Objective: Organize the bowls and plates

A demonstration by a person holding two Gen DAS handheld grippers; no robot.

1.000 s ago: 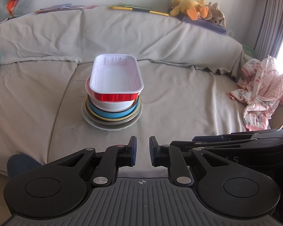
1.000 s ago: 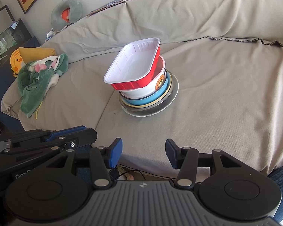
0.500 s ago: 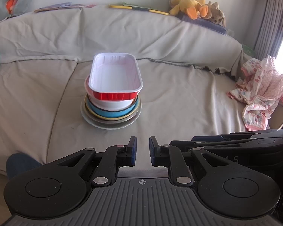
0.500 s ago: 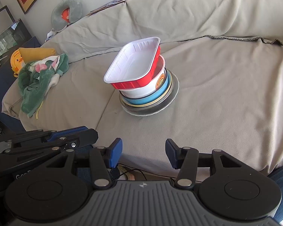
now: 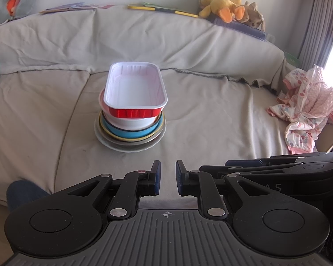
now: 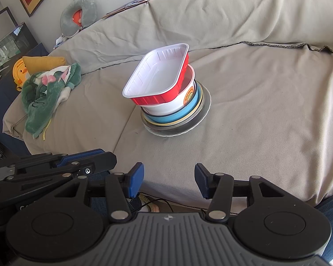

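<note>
One stack (image 5: 131, 115) of dishes sits on the cloth-draped sofa (image 5: 211, 115), straight ahead of both grippers and well clear of their tips. Counted from the top: one rectangular tray (image 6: 159, 77), ribbed red outside and glossy white inside; one white round bowl (image 6: 173, 106) with an orange label; one blue bowl (image 5: 131, 134); one yellow-rimmed plate; one grey plate; one white plate (image 6: 179, 130) at the base. The left gripper (image 5: 167, 179) holds nothing, its blue pads drawn close with a slim gap. The right gripper (image 6: 168, 180) stands wider, also empty.
</note>
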